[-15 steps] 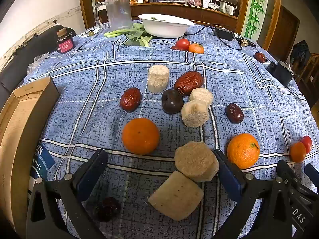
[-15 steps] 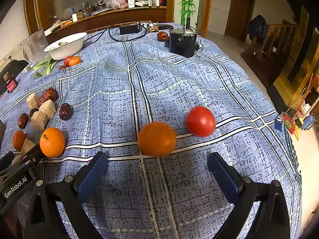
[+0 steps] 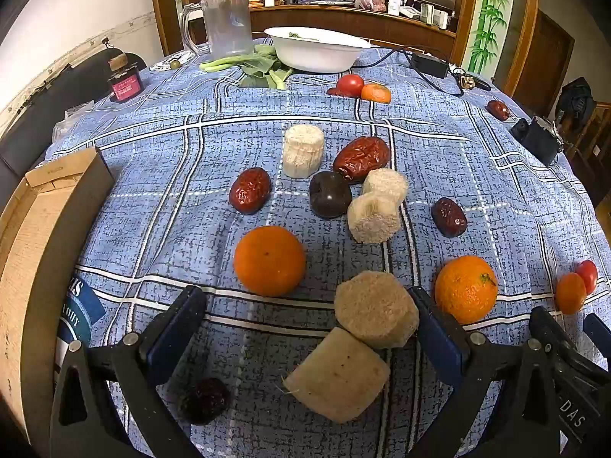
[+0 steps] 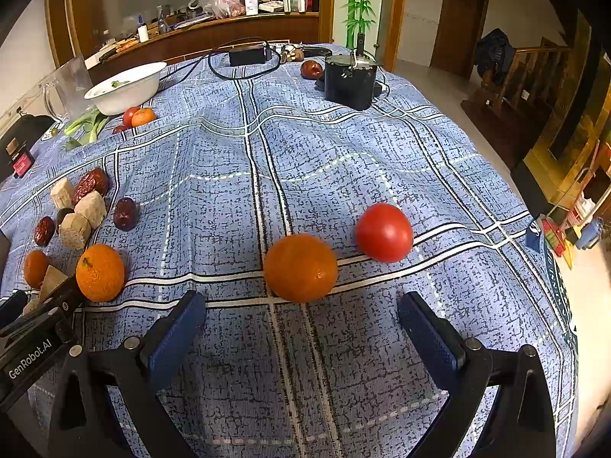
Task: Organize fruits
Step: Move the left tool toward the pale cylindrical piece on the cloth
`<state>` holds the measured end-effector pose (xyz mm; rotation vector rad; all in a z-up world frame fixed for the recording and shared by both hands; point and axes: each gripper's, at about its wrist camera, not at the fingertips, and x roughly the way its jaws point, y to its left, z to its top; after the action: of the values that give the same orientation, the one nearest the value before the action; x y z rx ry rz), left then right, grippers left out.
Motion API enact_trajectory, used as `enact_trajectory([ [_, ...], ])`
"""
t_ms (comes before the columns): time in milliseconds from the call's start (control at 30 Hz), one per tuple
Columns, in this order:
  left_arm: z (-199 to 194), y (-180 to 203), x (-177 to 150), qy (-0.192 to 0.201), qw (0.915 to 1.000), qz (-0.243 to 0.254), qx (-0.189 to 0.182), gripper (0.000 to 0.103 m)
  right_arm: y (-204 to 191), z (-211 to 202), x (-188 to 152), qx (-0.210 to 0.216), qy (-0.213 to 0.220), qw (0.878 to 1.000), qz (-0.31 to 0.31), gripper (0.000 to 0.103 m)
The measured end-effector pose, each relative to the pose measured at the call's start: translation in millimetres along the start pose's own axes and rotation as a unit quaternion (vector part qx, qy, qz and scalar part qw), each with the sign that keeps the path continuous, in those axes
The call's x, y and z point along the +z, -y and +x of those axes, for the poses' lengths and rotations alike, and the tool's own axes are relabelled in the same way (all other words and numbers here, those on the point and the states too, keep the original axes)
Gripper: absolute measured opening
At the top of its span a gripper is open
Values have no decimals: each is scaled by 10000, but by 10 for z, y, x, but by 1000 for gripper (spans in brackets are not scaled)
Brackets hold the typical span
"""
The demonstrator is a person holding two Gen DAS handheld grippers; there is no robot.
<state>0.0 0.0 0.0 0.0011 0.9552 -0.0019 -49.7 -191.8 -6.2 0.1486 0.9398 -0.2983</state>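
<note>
Two grippers hang over the counter [image 3: 160, 175], both tipped down toward the blue checked cloth. The left gripper [image 3: 305, 328] has its fingers [image 3: 173, 334] spread wide, holding nothing. Two pale cut chunks [image 3: 376, 315] lie between them, the upper one just beside the finger at 3 o'clock. A dark date [image 3: 204, 400] at 7 o'clock is partly hidden behind the finger frame. A cardboard box [image 3: 34, 252] at 9 o'clock is cut off by the edge. The right gripper [image 4: 301, 334] is also spread wide and empty. An orange [image 4: 300, 267] sits at 12 o'clock ahead of it, with a tomato [image 4: 383, 232] at 1 o'clock.
</note>
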Motion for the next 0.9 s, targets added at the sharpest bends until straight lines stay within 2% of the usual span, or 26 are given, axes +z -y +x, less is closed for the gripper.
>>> enact_trajectory([
  [267, 1, 2, 3, -20, 10000, 24, 4, 103, 4, -2, 0, 0, 0, 10000, 0, 102],
  [467, 25, -5, 43, -428, 9987, 238, -145, 103, 7, -9, -7, -10, -19, 10000, 11, 102],
  [567, 42, -9, 94, -738, 9964, 335, -231, 103, 19, -23, -1, 42, -228, 9997, -51, 102],
  [733, -168, -123, -3, -879, 9944, 142, -562, 89, 19, 38, 92, 63, -515, 9986, -101, 102],
  [833, -364, -228, -23, -821, 9946, -23, -638, 89, 17, 64, 131, 73, -733, 9972, -89, 102],
  [900, -524, -296, -25, -686, 9961, -24, -557, 89, 21, 62, 133, 65, -820, 9966, -37, 102],
])
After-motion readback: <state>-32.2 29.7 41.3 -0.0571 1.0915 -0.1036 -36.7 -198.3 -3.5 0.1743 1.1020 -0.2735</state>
